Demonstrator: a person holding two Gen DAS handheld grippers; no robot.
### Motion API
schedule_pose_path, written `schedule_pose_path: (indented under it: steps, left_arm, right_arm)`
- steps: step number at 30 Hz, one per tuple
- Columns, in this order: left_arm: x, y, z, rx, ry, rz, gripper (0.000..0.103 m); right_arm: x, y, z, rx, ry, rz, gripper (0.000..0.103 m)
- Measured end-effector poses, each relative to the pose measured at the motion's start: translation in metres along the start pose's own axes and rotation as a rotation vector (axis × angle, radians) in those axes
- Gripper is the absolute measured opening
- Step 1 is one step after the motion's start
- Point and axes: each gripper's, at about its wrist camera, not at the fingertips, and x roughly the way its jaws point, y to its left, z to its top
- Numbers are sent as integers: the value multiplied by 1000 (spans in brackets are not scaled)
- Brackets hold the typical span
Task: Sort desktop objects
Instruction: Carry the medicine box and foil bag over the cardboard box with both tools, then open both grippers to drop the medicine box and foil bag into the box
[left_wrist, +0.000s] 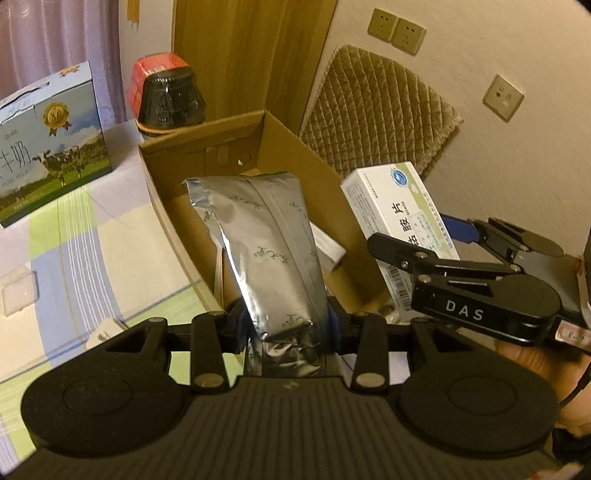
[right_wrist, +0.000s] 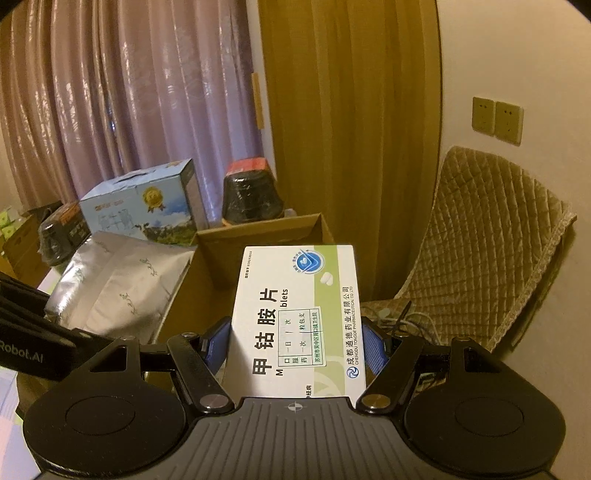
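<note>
The silver foil pouch (left_wrist: 266, 251), clamped in the left tongs (left_wrist: 286, 321), and the medicine box (right_wrist: 299, 317), clamped in the right tongs (right_wrist: 295, 347), hang over the cardboard box (left_wrist: 295, 147); each should be lowered inside before letting go.

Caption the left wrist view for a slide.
Left gripper holds a silver foil pouch over an open cardboard box; right gripper carries a white medicine box alongside.
</note>
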Motion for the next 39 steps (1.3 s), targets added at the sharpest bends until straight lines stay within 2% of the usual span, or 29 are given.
schedule_pose_path:
  steps: [14,20,36,38,39]
  left_arm:
    - [34,14,56,-38,-53,12,35]
    - [55,28,68,-85,-68,24,35]
    - [89,37,87,-105,-92,44,35]
    - [89,39,86,-113,-97,62,42]
    - [88,39,84,-109,-102,68,42]
  right_arm:
    - [46,-21,22,22,22,-8,68]
    - [61,-25,23,16,37,-17,68]
    - [87,-28,23,9,53,-31,68]
    - [88,-28,22,8,55,-31,68]
    - [88,-28,22,8,56,-29,68]
